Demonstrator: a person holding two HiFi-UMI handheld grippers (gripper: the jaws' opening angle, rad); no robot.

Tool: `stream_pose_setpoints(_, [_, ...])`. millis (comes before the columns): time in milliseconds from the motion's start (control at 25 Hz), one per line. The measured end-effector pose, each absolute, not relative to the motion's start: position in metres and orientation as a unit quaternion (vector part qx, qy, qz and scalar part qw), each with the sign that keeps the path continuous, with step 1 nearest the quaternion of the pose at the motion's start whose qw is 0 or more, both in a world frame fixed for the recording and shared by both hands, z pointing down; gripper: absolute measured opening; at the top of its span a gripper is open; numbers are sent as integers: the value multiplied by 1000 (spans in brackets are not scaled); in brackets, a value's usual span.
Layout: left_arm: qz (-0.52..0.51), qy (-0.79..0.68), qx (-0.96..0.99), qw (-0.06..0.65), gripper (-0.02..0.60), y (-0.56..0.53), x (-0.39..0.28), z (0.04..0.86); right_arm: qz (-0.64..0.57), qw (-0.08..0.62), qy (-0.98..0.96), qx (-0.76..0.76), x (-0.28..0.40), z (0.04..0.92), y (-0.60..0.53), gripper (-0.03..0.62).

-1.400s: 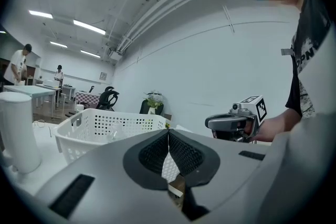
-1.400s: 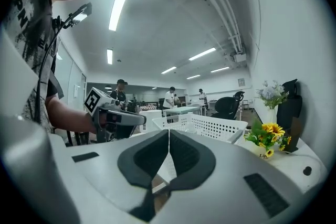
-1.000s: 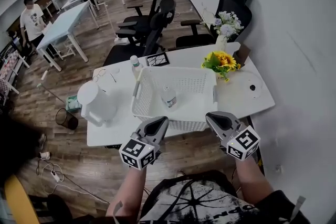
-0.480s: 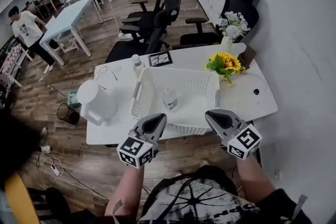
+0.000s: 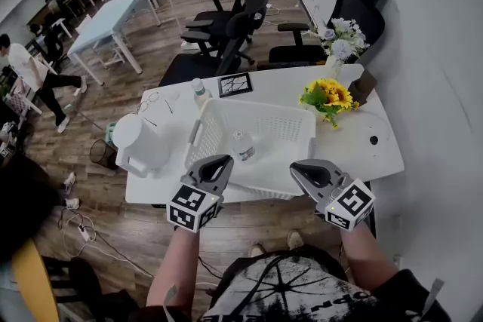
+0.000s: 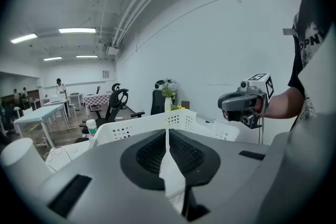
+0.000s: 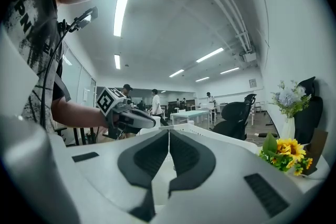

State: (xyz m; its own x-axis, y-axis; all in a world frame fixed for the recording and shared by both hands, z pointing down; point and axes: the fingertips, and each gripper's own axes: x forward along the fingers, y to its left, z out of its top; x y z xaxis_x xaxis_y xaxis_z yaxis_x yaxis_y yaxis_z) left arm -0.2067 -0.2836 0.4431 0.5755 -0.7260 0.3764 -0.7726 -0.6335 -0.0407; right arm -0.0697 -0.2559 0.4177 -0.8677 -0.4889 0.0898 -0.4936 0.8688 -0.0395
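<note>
While the left tool point(image 5: 217, 164) and right tool point(image 5: 308, 172) are both pressed together on nothing, hovering off the counter's point(image 5: 355, 156) 6 o'clock edge, the white basket point(image 5: 256, 108) at their 12 o'clock sits untouched, small bottle point(image 5: 242, 146) inside.

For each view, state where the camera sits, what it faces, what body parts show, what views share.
Head view: on the head, looking down at basket, left gripper, right gripper, forearms.
Left gripper view: on it, facing basket; right gripper shows.
Right gripper view: on it, facing basket; left gripper shows.
All share the basket.
</note>
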Motion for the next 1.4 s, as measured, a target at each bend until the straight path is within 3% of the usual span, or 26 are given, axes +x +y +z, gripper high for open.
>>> stream_pose_setpoints(160, [239,-420,873,62,14,-303,-210,447,35,31,-968,245,-66,420,-263,23])
stream_pose_setpoints(880, [439,-358,813,131,166,-380,-205,530,52,22,-971,230,-50,433,-288,23])
stream_pose_setpoints(1400, [404,-317,837,189,164,-389,-189,544,61,29,-969,237,-40,443,-303,23])
